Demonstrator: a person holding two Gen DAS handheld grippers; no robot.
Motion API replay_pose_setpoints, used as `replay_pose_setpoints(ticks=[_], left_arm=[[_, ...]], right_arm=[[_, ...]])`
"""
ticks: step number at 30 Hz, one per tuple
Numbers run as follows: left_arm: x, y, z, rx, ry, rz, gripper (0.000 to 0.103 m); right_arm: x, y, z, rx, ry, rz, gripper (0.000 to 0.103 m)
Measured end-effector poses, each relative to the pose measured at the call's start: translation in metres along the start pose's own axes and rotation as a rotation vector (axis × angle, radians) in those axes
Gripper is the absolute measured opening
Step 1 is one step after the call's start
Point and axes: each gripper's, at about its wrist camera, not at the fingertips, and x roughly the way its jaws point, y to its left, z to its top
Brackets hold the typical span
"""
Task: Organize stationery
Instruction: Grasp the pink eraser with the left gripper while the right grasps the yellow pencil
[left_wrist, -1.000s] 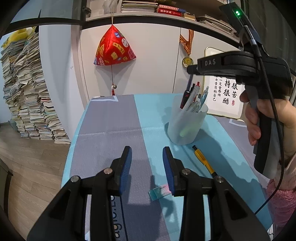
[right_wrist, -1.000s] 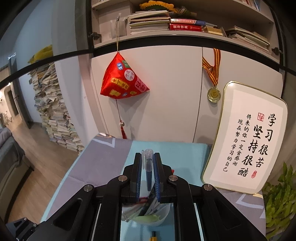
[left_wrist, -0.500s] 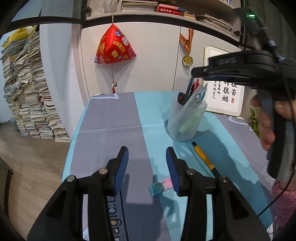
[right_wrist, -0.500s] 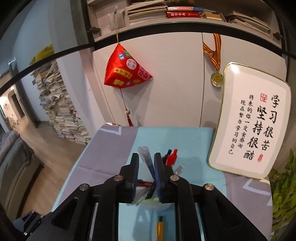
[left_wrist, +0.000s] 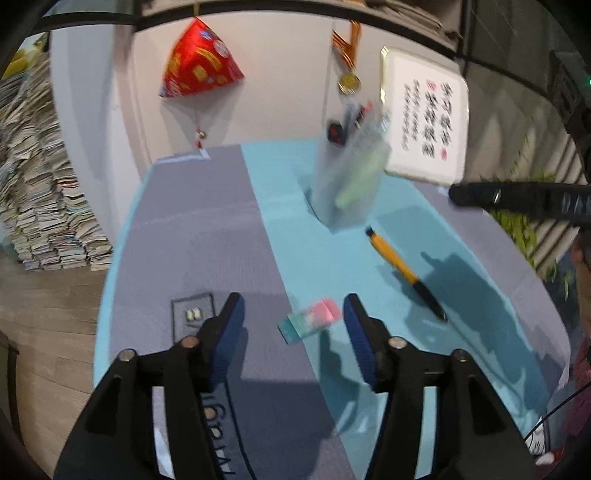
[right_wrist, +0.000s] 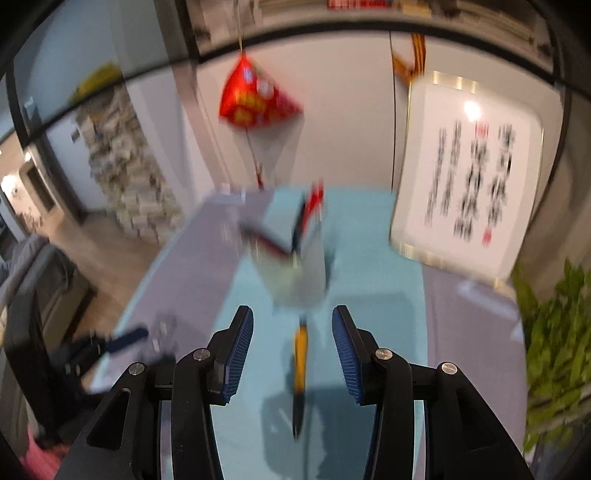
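Note:
A pink and teal eraser (left_wrist: 309, 319) lies on the table mat between the blue pads of my left gripper (left_wrist: 293, 314), whose jaws are opening and do not touch it. A frosted pen cup (left_wrist: 347, 184) holding several pens stands further back. A yellow and black pen (left_wrist: 404, 271) lies on the mat to the right of the eraser. In the right wrist view that pen (right_wrist: 300, 365) lies between the spreading pads of my right gripper (right_wrist: 293, 325), which is opening with nothing pressed in it. The pen cup (right_wrist: 295, 266) is blurred just beyond.
A framed calligraphy board (left_wrist: 424, 114) leans at the back right and a plant (right_wrist: 554, 332) stands at the right. A red ornament (left_wrist: 199, 61) and a medal (left_wrist: 349, 81) hang on the cabinet. Stacks of books (left_wrist: 40, 192) stand on the floor at the left.
The right gripper let go of the blue pen into the cup, opened, and drew back and down over the yellow pen. The left gripper opened wider and sank towards the eraser.

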Motion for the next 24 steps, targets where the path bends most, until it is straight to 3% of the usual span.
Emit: replay_pose_setpoints(ticks=[4,6,15,17,21,24], left_arm=[[0.013,-0.007,-0.007,0.037,0.048,-0.048,0.06],[0.019,-0.008,-0.008,0.049,0.063,-0.036,0.06],[0.036,-0.006,-0.006,0.078,0.082,-0.038,0.058],[0.04,-0.009,-0.007,0.097,0.097,-0.026,0.052],[0.044,-0.01,-0.009,0.105,0.114,-0.027,0.03],[0.043,-0.009,-0.009,0.098,0.13,-0.029,0.024]], right_arm=[[0.028,0.002,-0.022,-0.012,0.099,-0.022,0.045],[0.041,0.005,-0.033,-0.01,0.146,-0.007,0.045],[0.058,0.013,-0.045,-0.03,0.169,-0.032,0.045],[0.058,0.015,-0.046,-0.037,0.167,-0.042,0.045],[0.063,0.016,-0.046,-0.037,0.171,-0.046,0.045],[0.067,0.015,-0.048,-0.03,0.184,-0.045,0.045]])
